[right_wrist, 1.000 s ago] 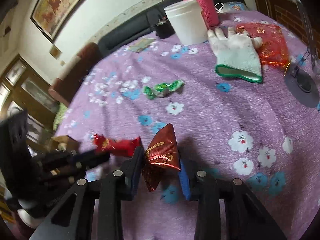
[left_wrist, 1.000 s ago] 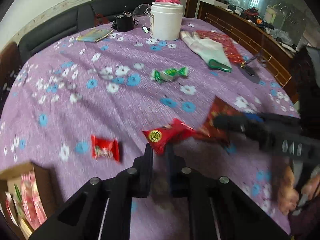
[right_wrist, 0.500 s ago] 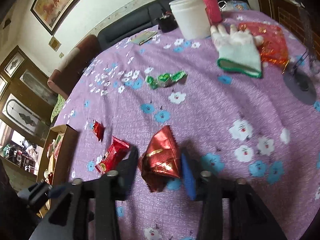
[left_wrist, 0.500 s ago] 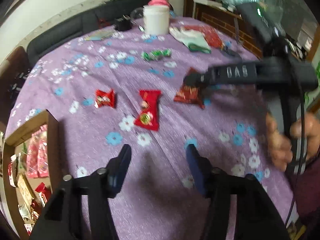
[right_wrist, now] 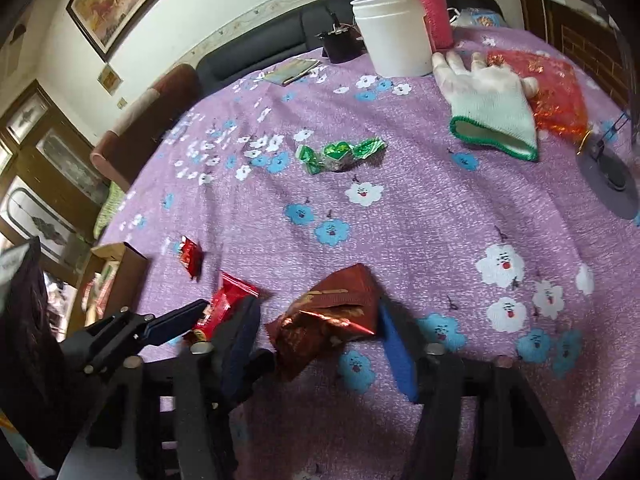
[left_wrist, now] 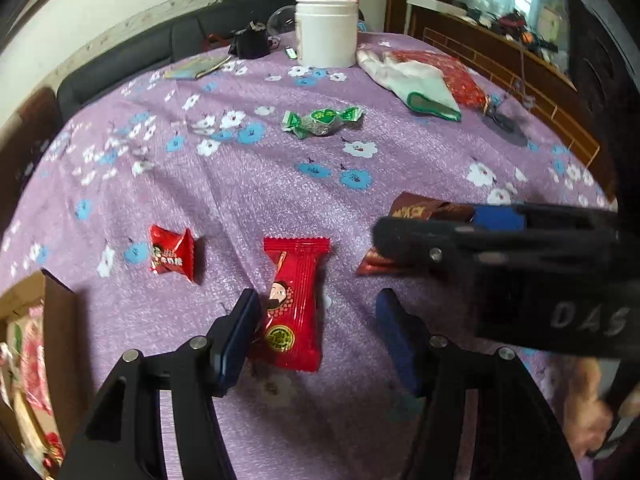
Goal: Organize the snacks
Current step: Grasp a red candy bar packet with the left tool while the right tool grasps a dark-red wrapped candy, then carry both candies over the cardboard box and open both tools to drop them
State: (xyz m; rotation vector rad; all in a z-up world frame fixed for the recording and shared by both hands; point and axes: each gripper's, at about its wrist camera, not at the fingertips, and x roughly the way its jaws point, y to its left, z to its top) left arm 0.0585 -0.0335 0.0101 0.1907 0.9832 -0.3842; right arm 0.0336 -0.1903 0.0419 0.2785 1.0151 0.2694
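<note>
- Step in hand, as I judge it: both claws are going for a snack on the purple flowered worktop [left_wrist: 248, 200] at once, to carry them to the cardboard box [left_wrist: 60, 320] at the lower left of the left-wrist frame, where wrapped snacks already lie
- Left claw [left_wrist: 316, 332]: jaws apart and closing; the long red snack packet [left_wrist: 294, 304] lies flat on the cloth between them, lower centre of the frame; the left pad is touching or just beside the packet's edge, the right pad stands well clear, so nothing is gripped yet
- Right claw [right_wrist: 316, 344]: jaws closing about the dark red foil pouch [right_wrist: 332, 312] at lower centre of its frame; the blue right pad is at the pouch's corner, the left pad just beside its crumpled end; I cannot tell whether the pads press yet, and the pouch looks to rest on the cloth
- Next move calls for: each claw to finish pinching across its packet's narrow width, low enough to catch the thin wrapper, then lift; the two claws sit near each other, so they need to rise without knocking
- Left to gather: a small red candy [left_wrist: 172, 254] at left of the frame, near the box, and a green twist-wrapped candy [left_wrist: 322, 120] at upper centre; the white jar [left_wrist: 326, 32] and the glove [left_wrist: 416, 84] stay at the top
</note>
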